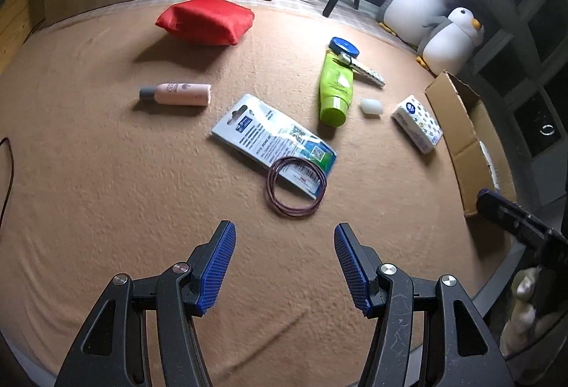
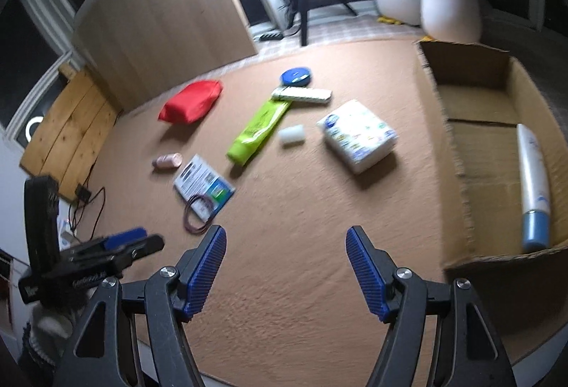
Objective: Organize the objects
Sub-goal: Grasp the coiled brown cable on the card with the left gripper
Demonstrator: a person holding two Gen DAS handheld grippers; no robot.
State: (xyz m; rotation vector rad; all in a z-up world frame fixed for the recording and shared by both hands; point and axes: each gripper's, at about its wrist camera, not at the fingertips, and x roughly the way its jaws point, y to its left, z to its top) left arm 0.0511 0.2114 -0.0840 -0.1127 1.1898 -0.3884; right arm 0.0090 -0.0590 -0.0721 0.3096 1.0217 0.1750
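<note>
Nearest the lens, left gripper (image 1: 284, 232) hung w/ jaws spread, nothing between them; right gripper (image 2: 285, 235) likewise released & empty, both above the tan tablecloth (image 1: 124, 181). Just past the left one lay a hair-tie ring (image 1: 295, 187) overlapping a blue packet (image 1: 271, 135). Farther: pink bottle (image 1: 175, 93), green tube (image 1: 335, 89), small white block (image 1: 371, 106), tissue pack (image 1: 418, 122). At right, cardboard box (image 2: 458, 153) held a white bottle (image 2: 532, 174). Red pouch (image 1: 206, 20) & blue lid (image 1: 343, 46) sat farthest.

A glossy plastic green tube (image 1: 335, 87) and corrugated cardboard box (image 2: 472, 75), right, were pictured on matt, rough-textured tan cloth (image 1: 106, 174).
</note>
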